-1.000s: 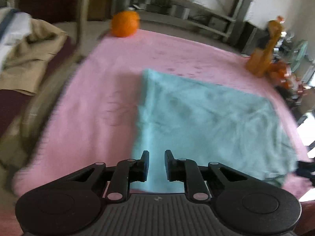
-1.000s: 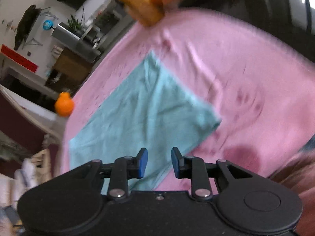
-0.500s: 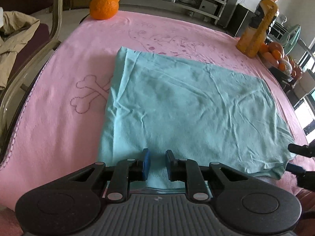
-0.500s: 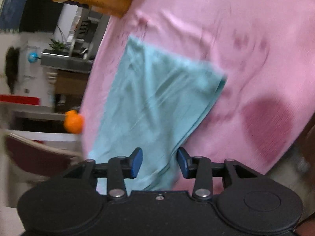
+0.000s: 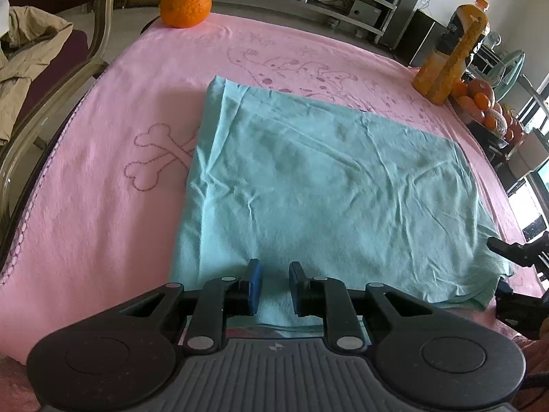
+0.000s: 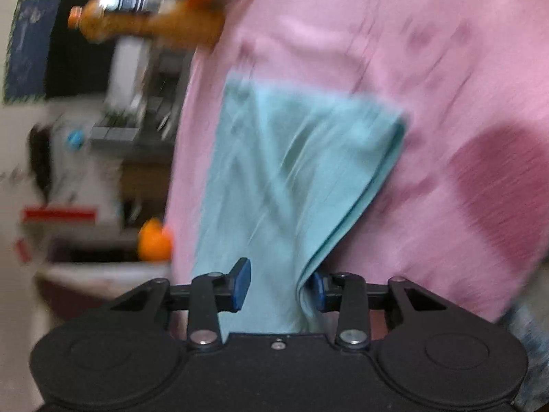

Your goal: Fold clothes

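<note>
A teal cloth [image 5: 326, 178] lies folded flat on the pink table cover [image 5: 120, 120]. My left gripper [image 5: 274, 285] hovers over the cloth's near edge, its jaws a narrow gap apart with the fabric showing behind the gap, not pinched. In the blurred right wrist view the cloth [image 6: 291, 171] runs from its far corner down between the pads of my right gripper [image 6: 279, 285]. Those jaws are closing, the folded edge lies against the right pad and the left pad stands clear. The right gripper [image 5: 499, 267] also shows at the cloth's near right corner in the left wrist view.
An orange fruit [image 5: 185, 5] sits at the far left corner of the cover. A juice bottle [image 5: 449, 55] and a bowl of fruit [image 5: 480, 103] stand at the far right. A chair [image 5: 68, 79] holding a beige garment [image 5: 24, 44] is beside the table's left edge.
My right gripper rolled and sank toward the cloth's corner, its jaws widened, and the folded edge now lies between them. The left gripper stayed over the near edge.
</note>
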{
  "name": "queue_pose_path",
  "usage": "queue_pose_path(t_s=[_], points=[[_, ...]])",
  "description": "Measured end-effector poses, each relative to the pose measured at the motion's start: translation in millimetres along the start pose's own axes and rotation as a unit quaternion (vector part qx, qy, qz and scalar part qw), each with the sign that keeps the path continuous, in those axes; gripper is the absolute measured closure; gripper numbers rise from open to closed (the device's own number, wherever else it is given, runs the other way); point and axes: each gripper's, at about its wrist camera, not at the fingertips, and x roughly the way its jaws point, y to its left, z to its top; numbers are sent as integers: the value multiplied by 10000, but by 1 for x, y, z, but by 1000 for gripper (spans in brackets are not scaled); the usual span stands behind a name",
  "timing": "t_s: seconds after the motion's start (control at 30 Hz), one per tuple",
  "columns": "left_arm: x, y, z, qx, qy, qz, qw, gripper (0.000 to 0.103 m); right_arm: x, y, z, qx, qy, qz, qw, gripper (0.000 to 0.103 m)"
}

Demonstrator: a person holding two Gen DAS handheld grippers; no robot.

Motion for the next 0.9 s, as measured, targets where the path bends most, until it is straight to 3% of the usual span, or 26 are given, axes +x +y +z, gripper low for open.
queue_pose_path(t_s=[0.03, 0.13, 0.23, 0.37, 0.5, 0.53, 0.6, 0.7, 0.77, 0.83, 0.9], points=[[0, 0, 0, 1, 5, -2, 10000, 85, 1, 0, 1, -9, 15, 22, 10000, 68], [-1, 1, 0, -2, 25, -24, 10000, 85, -7, -2, 12, 216, -721, -56, 9971, 67], [-1, 3, 0, -29, 53, -37, 10000, 81, -5, -7, 16, 331, -900, 5, 9954, 68], [-2, 3, 1, -23, 86, -37, 10000, 80, -3, 2, 14, -198, -1014, -289, 9942, 80], [-3, 3, 1, 67, 125, -27, 9999, 80, -10, -2, 22, 3, -1447, -538, 9880, 88], [-5, 4, 1, 91, 145, -13, 9999, 81, -10, -5, 24, 120, -1499, -573, 9870, 98], [-13, 5, -3, 187, 141, 69, 9997, 88, -9, 3, 22, -124, -1539, -820, 9846, 99], [-23, 7, -6, 376, 77, 402, 9985, 89, -10, 18, 17, -474, -1655, -1121, 9787, 99], [-19, 12, -5, 384, 245, 534, 9975, 90, -10, 28, 11, -737, -1747, -1332, 9728, 99], [-17, 9, -3, 591, 336, 538, 9962, 90, -9, 43, 1, -1190, -1848, -1643, 9616, 99], [-17, 6, -2, 782, 391, 543, 9947, 89, -4, 71, -15, -1931, -1939, -1965, 9415, 99]])
